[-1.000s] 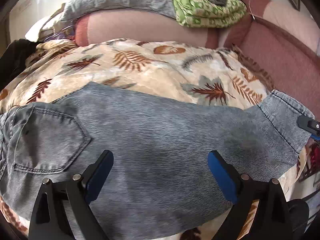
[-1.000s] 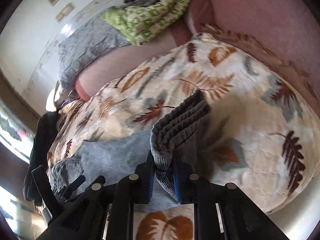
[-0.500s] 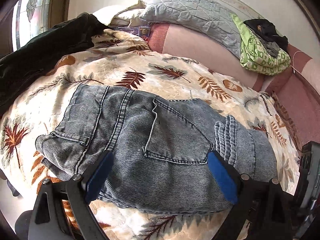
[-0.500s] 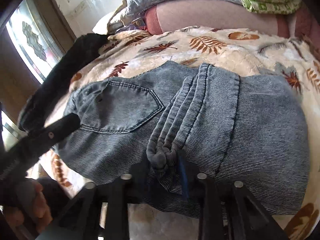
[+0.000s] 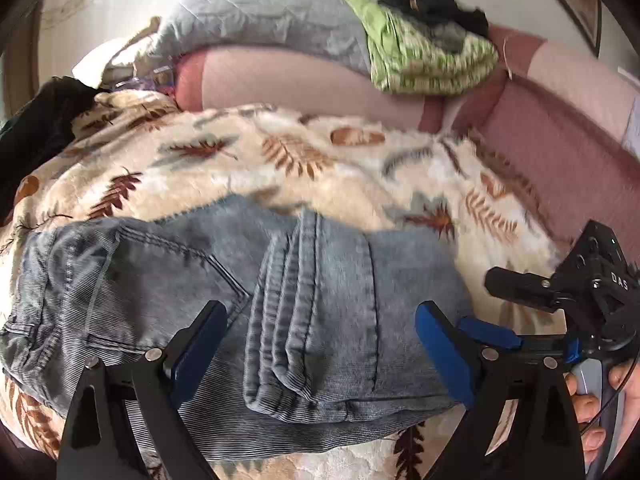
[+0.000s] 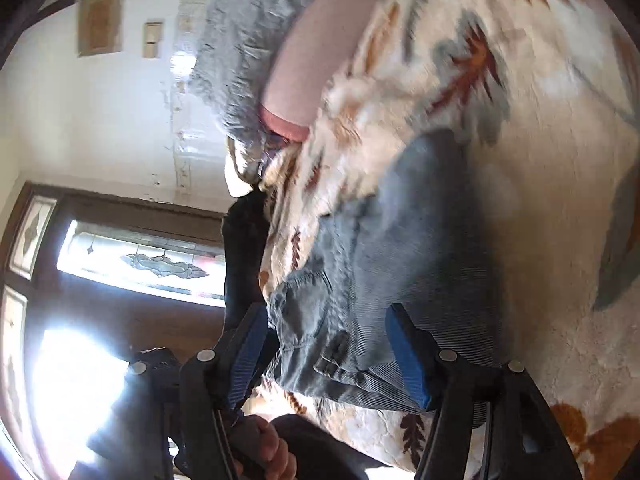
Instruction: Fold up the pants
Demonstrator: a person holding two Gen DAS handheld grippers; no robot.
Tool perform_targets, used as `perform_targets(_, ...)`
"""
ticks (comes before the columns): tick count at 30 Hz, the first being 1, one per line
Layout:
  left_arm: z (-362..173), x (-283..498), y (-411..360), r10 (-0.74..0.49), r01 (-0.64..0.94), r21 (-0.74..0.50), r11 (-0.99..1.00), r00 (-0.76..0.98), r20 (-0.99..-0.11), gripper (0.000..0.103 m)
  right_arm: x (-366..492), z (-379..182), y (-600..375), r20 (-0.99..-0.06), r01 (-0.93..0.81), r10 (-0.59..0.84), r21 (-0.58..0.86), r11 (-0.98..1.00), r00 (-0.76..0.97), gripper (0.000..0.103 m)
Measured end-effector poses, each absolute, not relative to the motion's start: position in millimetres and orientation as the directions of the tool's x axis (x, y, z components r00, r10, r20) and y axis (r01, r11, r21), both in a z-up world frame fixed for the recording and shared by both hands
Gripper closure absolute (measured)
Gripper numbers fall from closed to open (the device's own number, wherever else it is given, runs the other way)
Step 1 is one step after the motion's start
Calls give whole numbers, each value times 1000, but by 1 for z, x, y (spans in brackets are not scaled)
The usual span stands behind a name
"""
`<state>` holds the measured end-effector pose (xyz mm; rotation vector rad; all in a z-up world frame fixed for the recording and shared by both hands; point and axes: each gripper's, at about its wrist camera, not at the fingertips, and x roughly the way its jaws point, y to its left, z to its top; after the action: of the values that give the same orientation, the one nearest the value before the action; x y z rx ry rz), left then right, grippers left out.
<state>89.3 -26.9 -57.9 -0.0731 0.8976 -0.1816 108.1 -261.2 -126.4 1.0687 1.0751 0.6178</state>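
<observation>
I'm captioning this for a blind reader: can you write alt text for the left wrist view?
Folded grey-blue jeans lie on a leaf-print blanket, framed by the open left tool. The right tool sits at the right edge; green cloth lies on the pink sofa back behind.

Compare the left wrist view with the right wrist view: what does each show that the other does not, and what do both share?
Only the left wrist view shows the back pocket, the folded-over leg hem and the black clothes on the green bundle.

Only the right wrist view shows the window and the wall frames.

Both share the jeans on the leaf-print blanket and the grey quilt.
</observation>
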Motion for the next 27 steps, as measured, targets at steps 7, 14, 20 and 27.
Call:
perform_targets(7, -87, 87, -50, -121, 142, -53, 988, 523, -844, 7, 123, -103, -276, -449, 36, 798, 878, 477, 402, 41)
perform_targets(14, -82, 101, -79, -186, 212, -84, 974, 527, -829, 7, 216, -123, -266, -542, 85, 791, 836, 543, 283, 36)
perform_targets(20, -105, 96, -101, -101, 276, 48, 960, 502, -859, 7, 236, -126, -267, -571, 57, 768, 811, 582, 290, 36)
perform_targets(27, -69, 96, -94, -311, 281, -180, 943, 546, -778, 7, 228, -114, -302, -654, 55, 677, 732, 679, 338, 36)
